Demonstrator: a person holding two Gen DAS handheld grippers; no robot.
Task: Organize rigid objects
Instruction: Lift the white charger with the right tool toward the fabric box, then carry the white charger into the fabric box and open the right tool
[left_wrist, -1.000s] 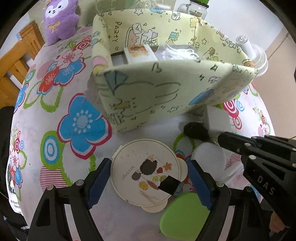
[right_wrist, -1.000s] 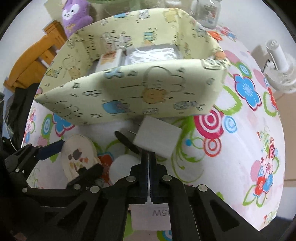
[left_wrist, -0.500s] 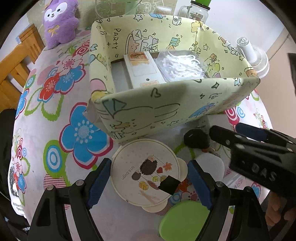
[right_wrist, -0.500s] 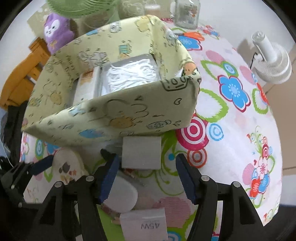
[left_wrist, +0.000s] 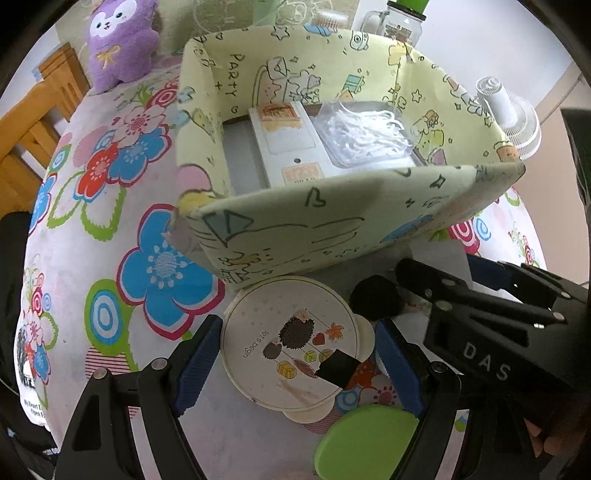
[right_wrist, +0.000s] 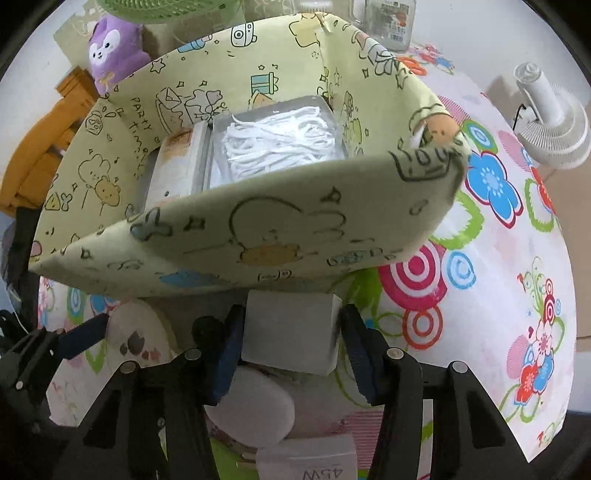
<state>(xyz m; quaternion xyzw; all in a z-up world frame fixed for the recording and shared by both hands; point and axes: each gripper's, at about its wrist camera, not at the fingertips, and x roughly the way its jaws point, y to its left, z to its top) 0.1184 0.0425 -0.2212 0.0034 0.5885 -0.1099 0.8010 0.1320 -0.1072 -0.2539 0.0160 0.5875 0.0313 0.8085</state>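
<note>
A yellow cartoon-print fabric box (left_wrist: 332, 221) stands on the table; it also shows in the right wrist view (right_wrist: 258, 229). Inside lie a white flat box (left_wrist: 288, 147) and a clear tray of white pieces (left_wrist: 365, 133). My left gripper (left_wrist: 295, 365) is open around a round cream lid with a hedgehog picture (left_wrist: 291, 347). My right gripper (right_wrist: 291, 350) is open, its blue pads either side of a white rectangular block (right_wrist: 291, 332) in front of the box; I cannot tell whether they touch it. A black object (left_wrist: 373, 299) lies beside the lid.
A green round lid (left_wrist: 365, 439), a white oval object (right_wrist: 251, 410) and a white "45W" adapter (right_wrist: 314, 461) lie near me. A small white fan (right_wrist: 550, 122), a glass jar (right_wrist: 391, 22), a purple plush toy (left_wrist: 118, 40) and a wooden chair (left_wrist: 33, 122) surround the flowered tablecloth.
My right gripper opened from shut and closed in on the white block, which now sits between its pads. Both views rose to look into the box. My left gripper stays around the lid.
</note>
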